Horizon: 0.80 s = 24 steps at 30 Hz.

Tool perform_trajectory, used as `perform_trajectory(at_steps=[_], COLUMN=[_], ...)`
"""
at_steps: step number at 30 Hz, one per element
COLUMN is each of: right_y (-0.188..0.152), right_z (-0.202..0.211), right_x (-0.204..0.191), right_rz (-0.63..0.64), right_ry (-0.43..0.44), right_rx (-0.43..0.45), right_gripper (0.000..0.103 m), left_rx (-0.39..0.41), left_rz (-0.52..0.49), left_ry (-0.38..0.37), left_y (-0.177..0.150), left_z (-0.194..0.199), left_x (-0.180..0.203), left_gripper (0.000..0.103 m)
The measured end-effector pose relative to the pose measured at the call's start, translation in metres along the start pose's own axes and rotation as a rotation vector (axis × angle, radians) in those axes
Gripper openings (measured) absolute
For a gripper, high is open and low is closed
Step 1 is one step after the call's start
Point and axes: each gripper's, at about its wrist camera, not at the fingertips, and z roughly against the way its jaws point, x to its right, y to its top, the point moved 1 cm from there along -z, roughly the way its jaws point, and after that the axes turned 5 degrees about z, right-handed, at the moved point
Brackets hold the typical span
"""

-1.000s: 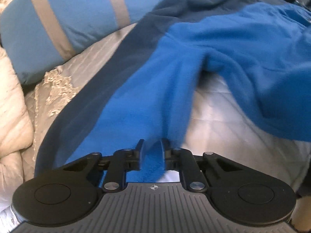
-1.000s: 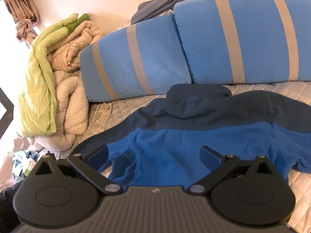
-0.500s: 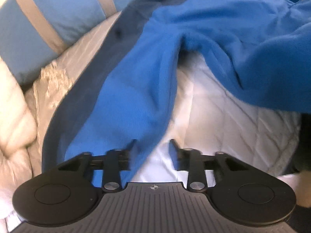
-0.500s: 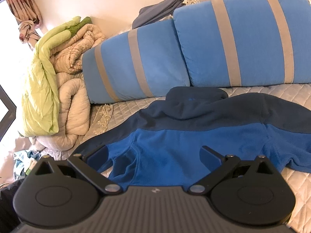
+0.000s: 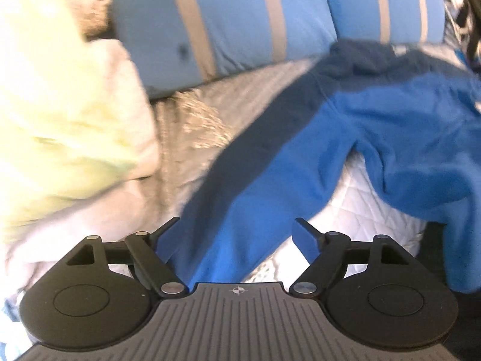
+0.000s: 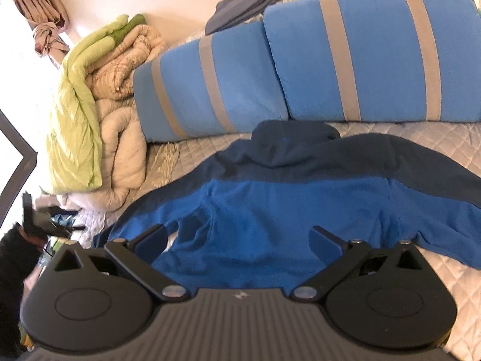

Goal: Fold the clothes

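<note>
Left wrist view: we see the left tongs spread wide, gripping nothing. The sleeve of the blue fleece jacket runs toward us between the two fingers, lying loose on the quilted bed. We judge the sleeve lies stretched out so the jacket is flat enough for a fold. The picture is blurred; finer contact we cannot tell.

Right wrist view: the right tongs are likewise wide apart and empty, hovering over the jacket's lower edge. The jacket lies spread face down, hood toward the striped pillows, both sleeves out sideways. No fold shows. A bundled duvet sits to the left.
</note>
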Motion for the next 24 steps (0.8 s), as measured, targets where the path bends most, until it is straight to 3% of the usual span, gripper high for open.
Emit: perform_trajectory(at_steps=[6, 11, 14, 17, 20, 24], right_y=[0.006, 0.022, 0.035, 0.05, 0.063, 0.073], right_z=[0.076, 0.138, 0.163, 0.177, 0.197, 0.203], right_x=[0.026, 0.079, 0.111, 0.143, 0.166, 0.183], right_rz=[0.089, 0.034, 0.0, -0.034, -0.049, -0.062], right_ry=[-0.06, -0.124, -0.211, -0.285, -0.368, -0.418], right_rx=[0.115, 0.248, 0.322, 0.349, 0.387, 0.441], right_gripper=[0.103, 0.103, 0.103, 0.103, 0.103, 0.103], left_rx=[0.058, 0.198, 0.304, 0.376, 0.402, 0.427], left_rz=[0.069, 0.185, 0.319, 0.391, 0.352, 0.301], left_ry=[-0.011, -0.001, 0.002, -0.053, -0.101, -0.156], left_y=[0.013, 0.027, 0.045, 0.069, 0.1, 0.139], left_z=[0.089, 0.137, 0.143, 0.137, 0.119, 0.084], left_x=[-0.047, -0.069, -0.072, -0.062, -0.036, 0.01], left_gripper=[0.079, 0.08, 0.08, 0.08, 0.08, 0.081])
